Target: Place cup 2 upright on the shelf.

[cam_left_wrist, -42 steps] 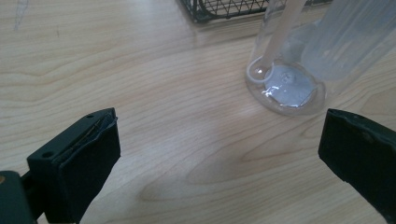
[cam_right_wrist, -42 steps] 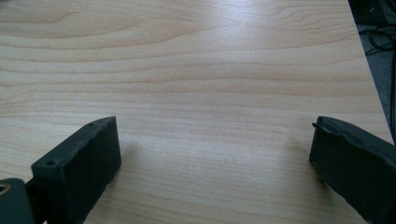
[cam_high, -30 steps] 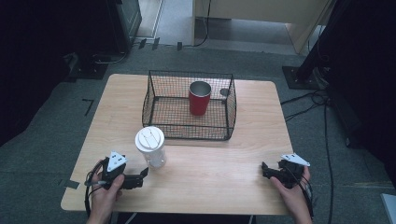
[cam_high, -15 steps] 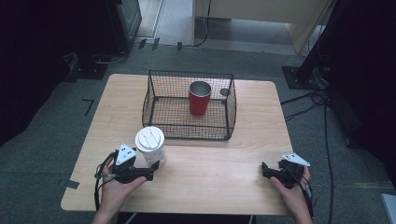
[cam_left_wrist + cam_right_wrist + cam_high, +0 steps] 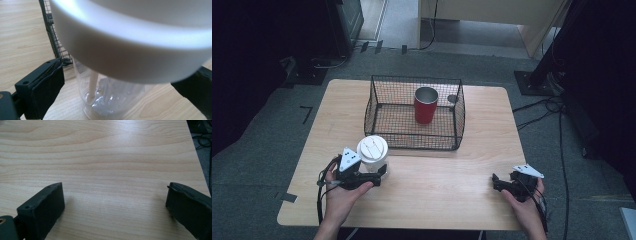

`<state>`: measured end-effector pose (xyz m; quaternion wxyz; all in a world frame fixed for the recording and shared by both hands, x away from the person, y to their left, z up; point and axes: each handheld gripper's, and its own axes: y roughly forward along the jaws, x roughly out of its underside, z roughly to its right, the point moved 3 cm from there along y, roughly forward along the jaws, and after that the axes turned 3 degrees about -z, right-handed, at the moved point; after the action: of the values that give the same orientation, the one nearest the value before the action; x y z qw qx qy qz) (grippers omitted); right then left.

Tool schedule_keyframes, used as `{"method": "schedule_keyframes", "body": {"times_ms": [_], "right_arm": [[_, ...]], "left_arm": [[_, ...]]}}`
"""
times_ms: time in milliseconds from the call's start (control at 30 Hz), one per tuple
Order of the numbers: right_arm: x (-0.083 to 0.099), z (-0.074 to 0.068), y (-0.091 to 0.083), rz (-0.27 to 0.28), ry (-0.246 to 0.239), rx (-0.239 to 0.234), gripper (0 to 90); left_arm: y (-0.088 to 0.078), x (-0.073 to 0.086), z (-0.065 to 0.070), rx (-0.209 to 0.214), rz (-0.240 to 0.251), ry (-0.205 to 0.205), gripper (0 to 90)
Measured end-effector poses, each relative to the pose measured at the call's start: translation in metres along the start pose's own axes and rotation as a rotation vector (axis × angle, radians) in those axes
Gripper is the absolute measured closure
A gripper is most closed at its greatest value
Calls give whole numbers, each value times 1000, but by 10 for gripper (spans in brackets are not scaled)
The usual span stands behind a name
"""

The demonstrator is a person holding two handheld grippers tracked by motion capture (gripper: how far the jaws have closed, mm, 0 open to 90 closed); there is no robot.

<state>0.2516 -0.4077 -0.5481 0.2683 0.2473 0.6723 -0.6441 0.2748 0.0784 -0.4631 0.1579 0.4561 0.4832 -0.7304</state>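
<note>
Because it bracketed the cup: left tool (image 5: 382, 172) stood wide around the clear lidded cup (image 5: 373, 151), unclamped.
Right tool (image 5: 497, 182): wide, idle at the desk's (image 5: 452, 185) five o'clock.

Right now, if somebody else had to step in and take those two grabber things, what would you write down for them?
Left gripper: open, jaws either side of the clear cup with the white lid; not yet closed on it, going by the left gripper view.
Right gripper: open, holding nothing, low over bare table at the near right.
Things: the lidded cup stands upright on the table just in front of the wire basket; a red cup stands upright inside the basket.
Done: the left gripper is lined up around the cup.
Left: close on the cup and lift; it probably goes into the basket.
</note>
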Motion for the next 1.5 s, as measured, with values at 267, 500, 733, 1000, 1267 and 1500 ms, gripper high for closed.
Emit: {"method": "schedule_keyframes", "body": {"times_ms": [267,500,733,1000,1267,1500], "right_arm": [[0,0,0,0,1,0,18],[0,0,0,0,1,0,19],[0,0,0,1,0,-1,22],[0,0,0,1,0,-1,23],[0,0,0,1,-1,-1,23],[0,0,0,2,-4,-2,23]], "left_arm": [[1,-5,1,0,20,-27,1],[3,-9,2,-17,47,-25,49],[5,-10,5,-23,70,-12,101],[3,-12,3,-27,104,-7,167],[4,-15,8,-21,126,13,170],[1,-24,12,-16,154,15,171]]}}
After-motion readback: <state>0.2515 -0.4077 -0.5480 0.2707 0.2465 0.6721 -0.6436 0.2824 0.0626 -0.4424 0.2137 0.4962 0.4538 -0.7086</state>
